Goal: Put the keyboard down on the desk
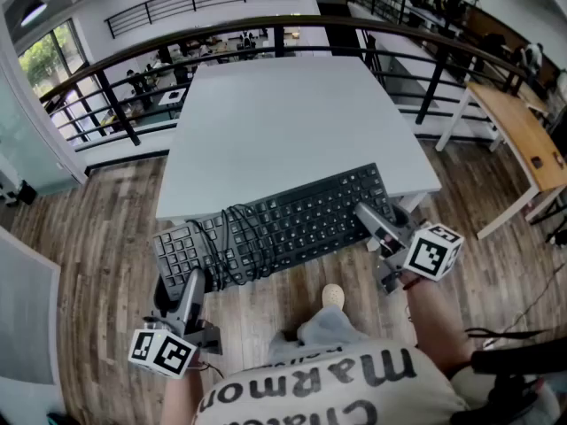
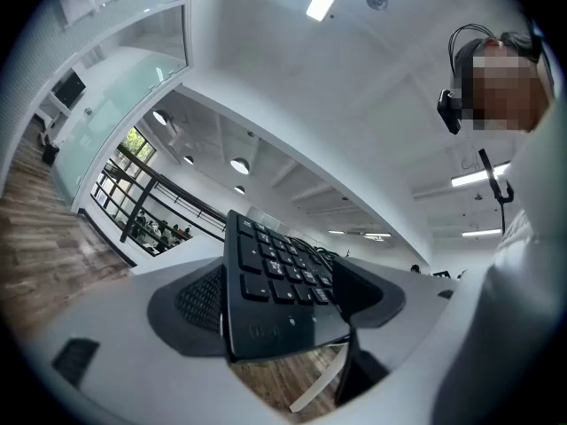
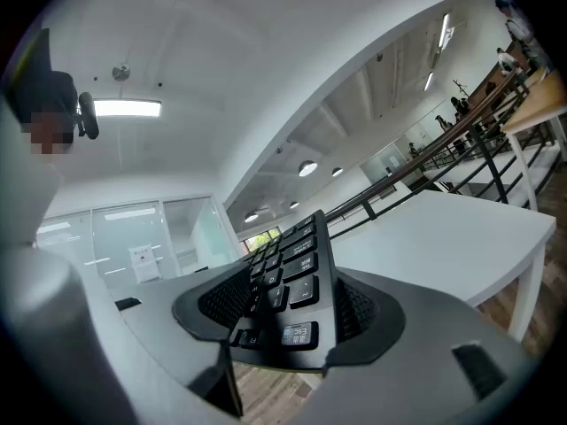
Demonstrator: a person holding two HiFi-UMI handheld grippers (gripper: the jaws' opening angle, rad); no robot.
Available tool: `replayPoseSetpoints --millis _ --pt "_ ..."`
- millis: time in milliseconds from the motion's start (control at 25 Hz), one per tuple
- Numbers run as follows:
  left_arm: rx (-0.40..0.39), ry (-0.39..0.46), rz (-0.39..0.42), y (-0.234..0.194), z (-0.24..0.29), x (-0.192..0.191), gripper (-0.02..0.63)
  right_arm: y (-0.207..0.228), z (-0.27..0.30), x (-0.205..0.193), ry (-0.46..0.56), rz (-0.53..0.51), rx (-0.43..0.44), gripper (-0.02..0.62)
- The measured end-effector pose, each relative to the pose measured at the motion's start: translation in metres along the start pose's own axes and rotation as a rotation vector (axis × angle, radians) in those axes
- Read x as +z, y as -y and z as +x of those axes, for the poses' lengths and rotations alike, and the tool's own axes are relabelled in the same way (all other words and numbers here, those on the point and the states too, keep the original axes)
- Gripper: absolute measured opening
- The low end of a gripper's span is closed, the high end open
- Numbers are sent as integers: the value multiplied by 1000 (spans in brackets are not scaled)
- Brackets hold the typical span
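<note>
A black keyboard [image 1: 292,224] hangs slanted in the air over the wood floor, its far edge reaching over the front edge of the white desk [image 1: 283,122]. A coiled black cable [image 1: 232,237] lies on its left half. My left gripper [image 1: 190,283] is shut on the keyboard's left end, and my right gripper [image 1: 372,221] is shut on its right end. In the left gripper view the keyboard [image 2: 270,282] stands edge-on in my left gripper [image 2: 279,306], a pad [image 2: 190,304] on each face. The right gripper view shows the keyboard [image 3: 288,290] clamped likewise in my right gripper [image 3: 292,317], with the desk [image 3: 443,228] beyond.
A black railing [image 1: 266,38] curves behind the desk. A wooden table [image 1: 523,135] stands at the right. My shoe [image 1: 333,297] rests on the floor below the keyboard. Black cables [image 1: 514,335] lie on the floor at lower right.
</note>
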State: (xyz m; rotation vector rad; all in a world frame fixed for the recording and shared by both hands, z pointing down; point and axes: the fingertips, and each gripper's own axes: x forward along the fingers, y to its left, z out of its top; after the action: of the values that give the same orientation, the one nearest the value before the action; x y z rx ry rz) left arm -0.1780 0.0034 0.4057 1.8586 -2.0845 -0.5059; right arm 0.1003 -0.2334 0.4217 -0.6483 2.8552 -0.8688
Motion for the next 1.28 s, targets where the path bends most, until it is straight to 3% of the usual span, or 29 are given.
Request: replayPoseSetpoints --millis 920,1280 --pt "24 11 5 -3 0 -2 351 -1 7 -1 -16 -12 25 259" --pt "-3 20 -11 -3 -1 -1 347 -7 0 4 -3 -29 11 261"
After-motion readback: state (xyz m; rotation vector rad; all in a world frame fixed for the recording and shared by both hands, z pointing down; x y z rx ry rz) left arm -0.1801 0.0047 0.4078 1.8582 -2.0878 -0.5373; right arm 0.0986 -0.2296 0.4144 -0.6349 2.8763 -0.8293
